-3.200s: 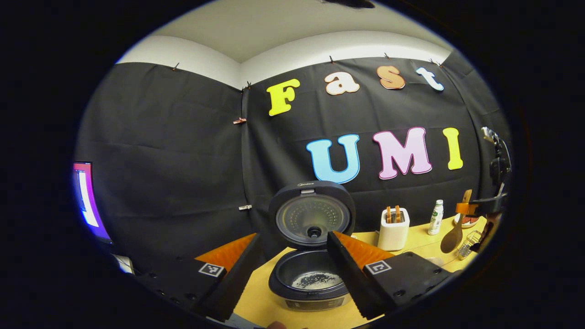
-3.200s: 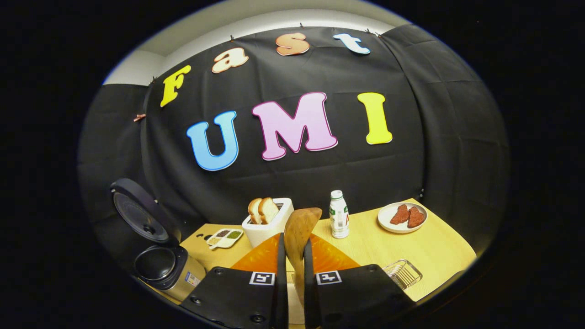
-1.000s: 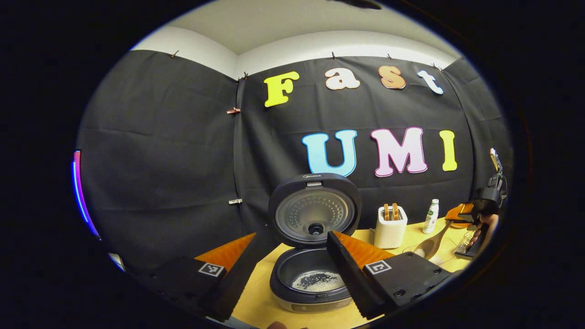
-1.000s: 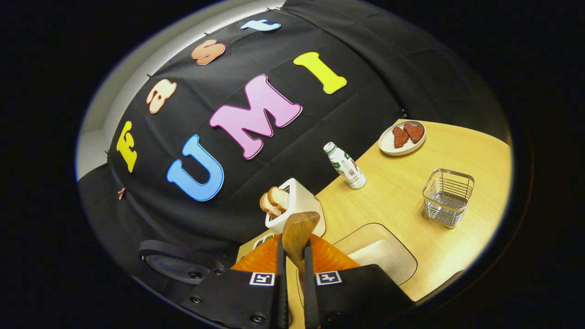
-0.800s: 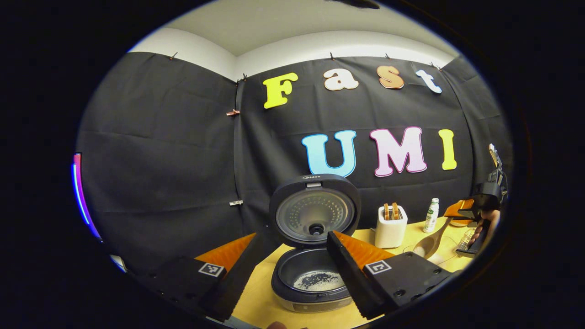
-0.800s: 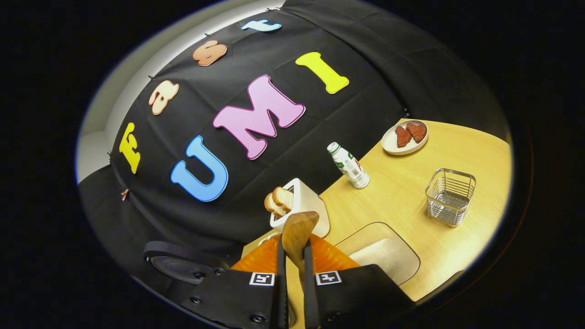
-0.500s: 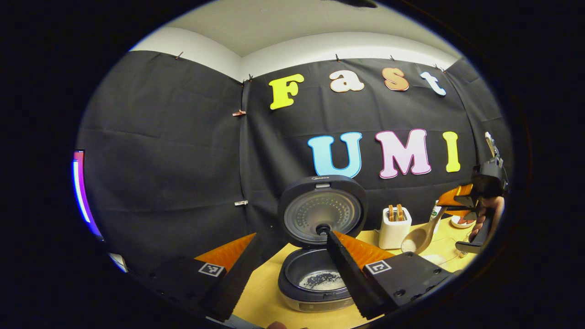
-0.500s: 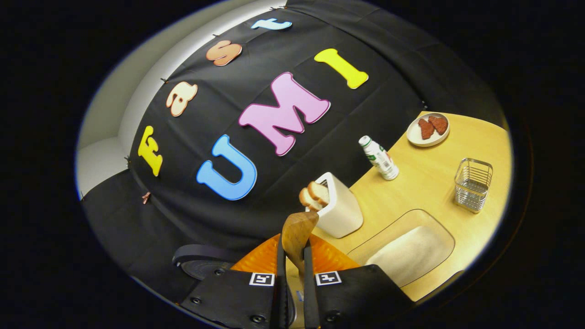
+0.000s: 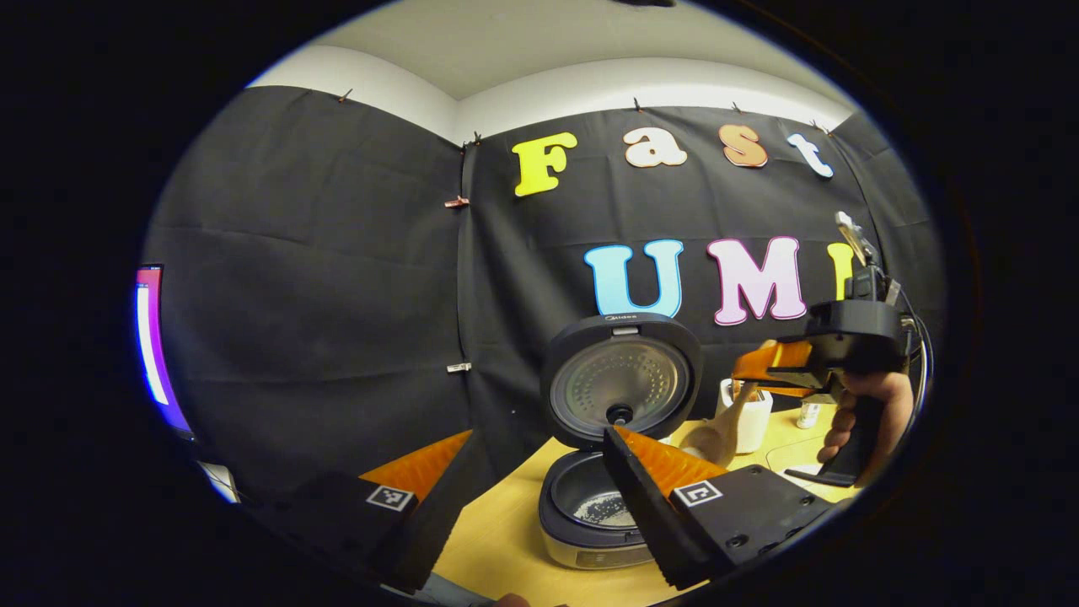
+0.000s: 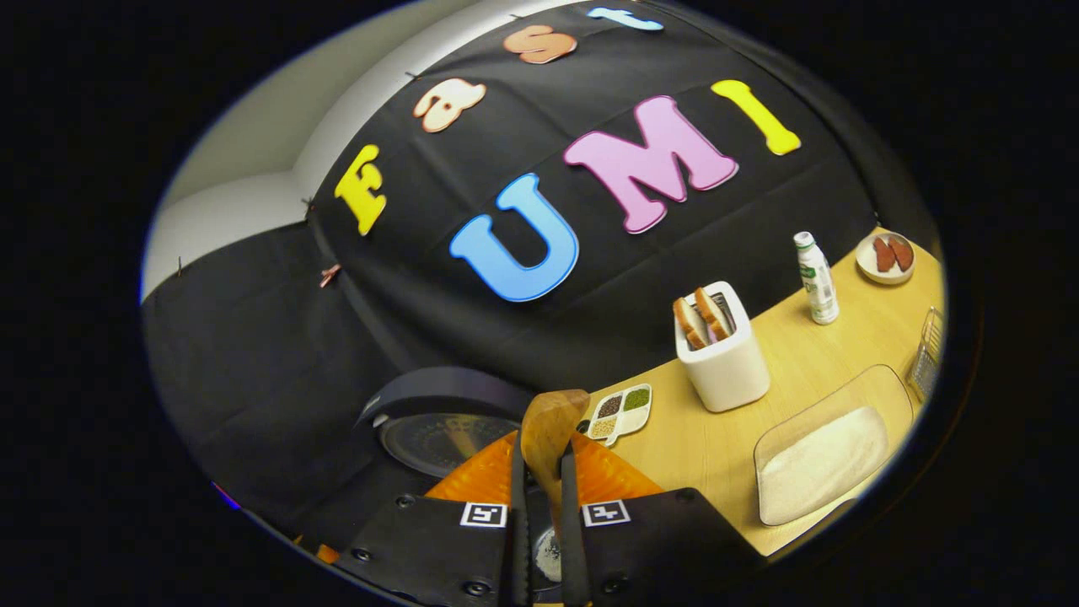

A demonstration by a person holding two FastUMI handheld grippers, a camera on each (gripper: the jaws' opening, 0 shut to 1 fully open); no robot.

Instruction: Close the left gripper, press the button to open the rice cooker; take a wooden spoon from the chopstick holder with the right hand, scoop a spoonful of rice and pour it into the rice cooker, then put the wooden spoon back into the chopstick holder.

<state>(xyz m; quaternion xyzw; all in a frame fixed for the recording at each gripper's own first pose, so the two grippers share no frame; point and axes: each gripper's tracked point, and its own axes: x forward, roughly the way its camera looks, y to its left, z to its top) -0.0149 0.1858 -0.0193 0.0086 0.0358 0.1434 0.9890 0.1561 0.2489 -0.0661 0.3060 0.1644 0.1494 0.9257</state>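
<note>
Left gripper view, left to right: own left gripper (image 9: pixel 531 497) low in front, fingers spread wide, holding nothing. Rice cooker (image 9: pixel 594 531) on yellow table (image 9: pixel 497 539), partly behind own right-side finger. Lid (image 9: pixel 621 379) up, nearly upright. Inner pot (image 9: pixel 600 503) dark, thin patch of white rice on bottom. Further right, wooden spoon (image 9: pixel 723 430) tilted, bowl end low and just right of cooker rim, handle rising to right gripper (image 9: pixel 771 371). Hand (image 9: pixel 864 413) wrapped around that gripper's grip. White toaster (image 9: pixel 746 417) behind spoon, mostly covered. Small bottle (image 9: pixel 809 413) near right edge, blurry.

Right gripper view, left to right: cooker lid (image 10: pixel 438 421) seen from above, tilted, directly ahead and below. Right gripper (image 10: pixel 539 506) at bottom centre, fingers narrow, clamped on spoon handle; handle top (image 10: pixel 548 430) sticking up between fingertips. Spoon bowl hidden below fingers; load in it impossible to tell. Bit of pot with white grains visible low between fingers (image 10: pixel 548 544). Divided dish (image 10: pixel 622 413) just right of lid, four compartments with different grains, dark, green, pale. Toaster (image 10: pixel 721 354) next, two bread slices (image 10: pixel 701 319) standing in slots. Clear tray (image 10: pixel 830 459) in front right, filled with white rice. Bottle (image 10: pixel 815 278) upright behind tray. Plate (image 10: pixel 885 255) at far edge with two reddish pieces. Wire chopstick holder (image 10: pixel 927 350) cut off at right border, contents not discernible.
</note>
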